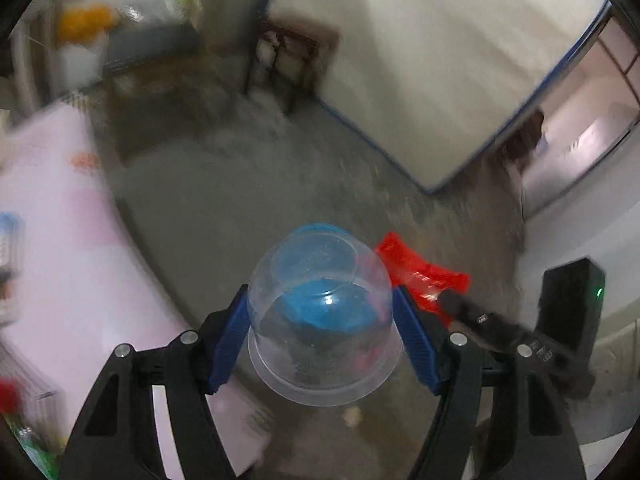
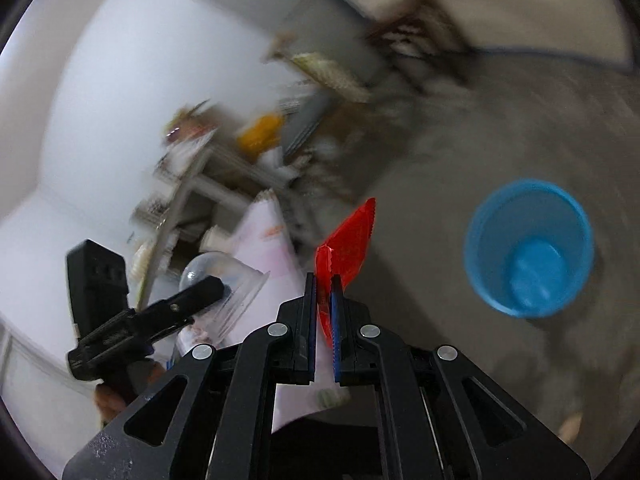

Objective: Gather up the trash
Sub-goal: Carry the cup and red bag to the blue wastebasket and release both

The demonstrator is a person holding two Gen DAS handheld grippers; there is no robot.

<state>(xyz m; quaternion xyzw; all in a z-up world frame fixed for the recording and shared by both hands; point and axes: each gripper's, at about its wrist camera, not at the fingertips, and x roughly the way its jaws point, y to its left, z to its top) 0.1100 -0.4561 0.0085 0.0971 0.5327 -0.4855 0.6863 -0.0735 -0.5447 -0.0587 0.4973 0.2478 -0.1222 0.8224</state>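
My left gripper [image 1: 320,312] is shut on a clear plastic cup [image 1: 320,320], held by its sides above the grey floor, bottom pointing away. Through and past the cup I see a blue bin [image 1: 320,228]. My right gripper [image 2: 324,300] is shut on a red wrapper [image 2: 346,240], which sticks up past the fingertips. The wrapper also shows in the left wrist view [image 1: 420,268], just right of the cup. The blue bin [image 2: 528,248] stands open on the floor to the right of the right gripper. The clear cup [image 2: 224,288] and the left gripper [image 2: 208,284] show at the right wrist view's left.
A table with a pink cloth [image 1: 60,240] lies at the left. A dark wooden stool [image 1: 288,56] stands by the white wall [image 1: 440,60]. Cluttered shelves [image 2: 224,168] with an orange thing [image 2: 260,132] are further off. Both views are blurred.
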